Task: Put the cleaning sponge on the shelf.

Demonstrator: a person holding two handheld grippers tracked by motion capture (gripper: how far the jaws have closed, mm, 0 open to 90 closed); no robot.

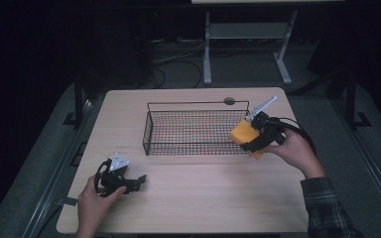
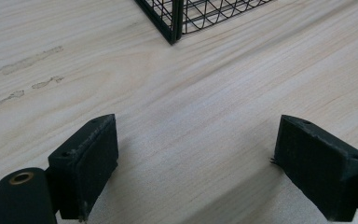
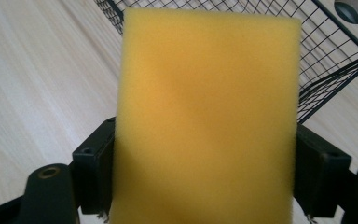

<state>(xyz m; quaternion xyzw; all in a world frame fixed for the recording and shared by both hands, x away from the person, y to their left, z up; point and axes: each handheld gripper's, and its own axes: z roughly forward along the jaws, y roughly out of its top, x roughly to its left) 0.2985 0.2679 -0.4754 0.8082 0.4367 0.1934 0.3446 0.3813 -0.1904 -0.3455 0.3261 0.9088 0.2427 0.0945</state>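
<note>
Gripping sponge (image 1: 244, 134), right tool (image 1: 254, 140) raised

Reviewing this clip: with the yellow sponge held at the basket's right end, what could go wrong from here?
1. The sponge sits level with the wire basket end wall, so it may catch on the rim instead of clearing it.
2. The right tongs pinch only its lower part; the soft foam might slip or tilt.
3. The left tongs rest open, away from the basket, so a bump could shift it.

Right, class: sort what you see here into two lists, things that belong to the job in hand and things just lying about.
In the job: yellow sponge, right gripper clamping it, wire basket.

Lying about: left gripper, open on the table; white stand on the floor behind.
</note>
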